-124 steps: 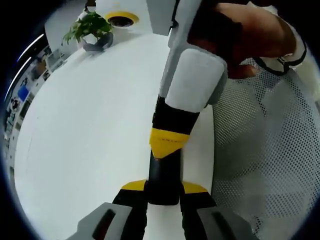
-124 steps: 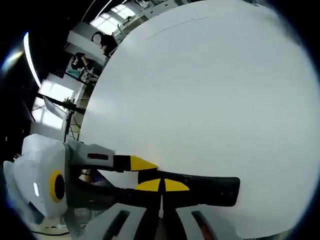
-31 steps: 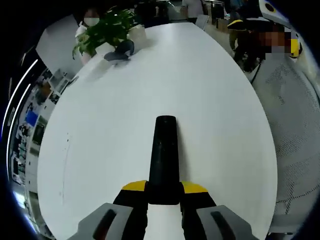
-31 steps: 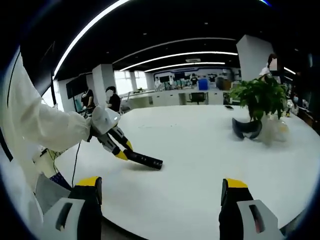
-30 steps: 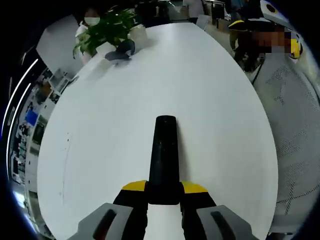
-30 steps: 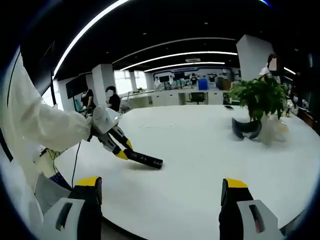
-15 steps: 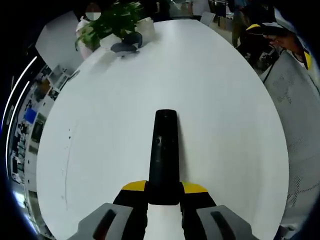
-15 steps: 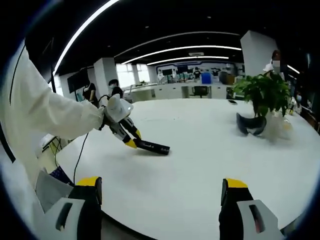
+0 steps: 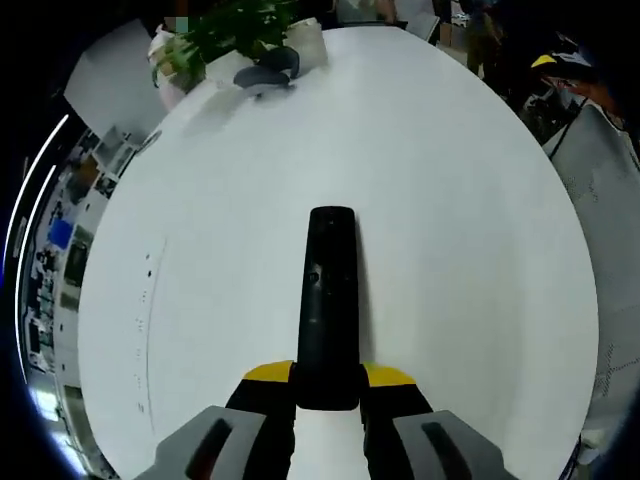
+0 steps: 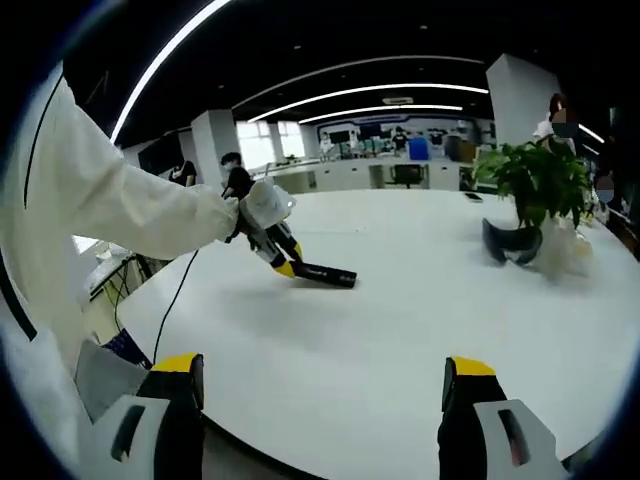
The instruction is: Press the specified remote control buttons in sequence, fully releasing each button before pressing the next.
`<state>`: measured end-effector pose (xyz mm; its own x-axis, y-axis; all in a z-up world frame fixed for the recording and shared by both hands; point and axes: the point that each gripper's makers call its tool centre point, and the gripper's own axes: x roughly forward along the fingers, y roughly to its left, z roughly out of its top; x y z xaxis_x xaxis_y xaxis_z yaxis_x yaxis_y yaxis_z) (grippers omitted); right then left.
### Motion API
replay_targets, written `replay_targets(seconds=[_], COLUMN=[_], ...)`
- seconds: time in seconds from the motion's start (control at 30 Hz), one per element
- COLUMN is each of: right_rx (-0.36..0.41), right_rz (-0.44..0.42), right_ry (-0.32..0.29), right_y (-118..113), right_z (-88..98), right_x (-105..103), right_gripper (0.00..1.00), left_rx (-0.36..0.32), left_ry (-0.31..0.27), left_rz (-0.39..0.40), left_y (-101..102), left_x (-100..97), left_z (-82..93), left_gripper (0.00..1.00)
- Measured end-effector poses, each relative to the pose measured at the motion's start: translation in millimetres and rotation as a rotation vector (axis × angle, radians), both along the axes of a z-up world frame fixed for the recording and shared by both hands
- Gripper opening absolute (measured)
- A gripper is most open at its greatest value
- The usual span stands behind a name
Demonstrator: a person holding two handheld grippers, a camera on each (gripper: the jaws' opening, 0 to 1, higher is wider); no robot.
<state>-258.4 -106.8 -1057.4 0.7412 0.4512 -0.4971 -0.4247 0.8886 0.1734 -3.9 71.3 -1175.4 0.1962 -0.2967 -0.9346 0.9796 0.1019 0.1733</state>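
Observation:
A long black remote control [image 9: 328, 300] points away from me over the white table [image 9: 200, 250]. My left gripper [image 9: 328, 385] is shut on its near end, with the yellow jaw tips on either side of it. In the right gripper view the same remote [image 10: 330, 274] rests with its far end on the table. The left gripper [image 10: 288, 266] holds it at a slant, at the end of a white sleeve [image 10: 130, 215]. My right gripper [image 10: 322, 368] is open and wide apart near the table's edge, with nothing between its fingers.
A potted green plant [image 10: 540, 180] and a curved dark object [image 10: 508, 246] stand at the table's far end, and the plant [image 9: 235, 25] also shows in the left gripper view. A mesh chair back [image 9: 610, 200] is at the table's right side. People stand in the office behind.
In the right gripper view, the left gripper and remote now sit further right and further off. The left gripper view looks more steeply down on the table. The grip is unchanged.

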Motion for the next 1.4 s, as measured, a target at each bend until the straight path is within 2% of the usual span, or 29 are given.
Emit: replay_targets(seconds=[0.3, 0.57, 0.77, 0.83, 0.93, 1.07, 1.13, 1.23, 1.33, 1.4], right_rx=[-0.007, 0.002, 0.003, 0.005, 0.005, 0.006, 0.009, 0.008, 0.003, -0.004], right_rz=[0.002, -0.008, -0.010, -0.010, -0.004, -0.003, -0.009, -0.016, -0.020, -0.020], right_ry=[0.019, 0.025, 0.029, 0.033, 0.025, 0.013, 0.005, 0.002, -0.003, 0.006], right_y=[-0.8, -0.9, 0.2, 0.6, 1.9, 2.0, 0.9, -1.5, -3.8, -5.0], right_z=[-3.7, -4.6, -6.0, -6.8, -5.2, -2.0, 0.0, 0.1, -1.3, -4.6], right_x=[-1.5, -0.6, -1.5, -1.2, -0.1, 0.9, 1.0, 0.1, -0.8, -2.0], right_gripper=[0.99, 0.99, 0.99, 0.99, 0.99, 0.99, 0.99, 0.99, 0.99, 0.99], left_rx=[0.041, 0.090, 0.087, 0.087, 0.093, 0.078, 0.063, 0.056, 0.010, -0.060], left_ry=[0.015, 0.037, 0.070, 0.070, 0.041, 0.009, -0.008, -0.008, -0.004, 0.007], left_rz=[0.007, -0.014, -0.010, -0.009, -0.001, 0.052, 0.128, 0.161, 0.232, 0.279], left_y=[4.4, 5.7, 5.4, 5.4, 5.8, 8.2, 11.7, 17.1, 21.1, 18.5], left_x=[17.3, 21.7, 22.0, 21.7, 24.6, 30.0, 33.5, 31.9, 26.6, 21.3], left_z=[-5.7, -13.7, -13.9, -14.1, -12.5, -11.0, -9.9, -6.7, -1.3, 3.6], left_gripper=[0.23, 0.24, 0.24, 0.25, 0.28, 0.35, 0.39, 0.54, 0.56, 0.62])
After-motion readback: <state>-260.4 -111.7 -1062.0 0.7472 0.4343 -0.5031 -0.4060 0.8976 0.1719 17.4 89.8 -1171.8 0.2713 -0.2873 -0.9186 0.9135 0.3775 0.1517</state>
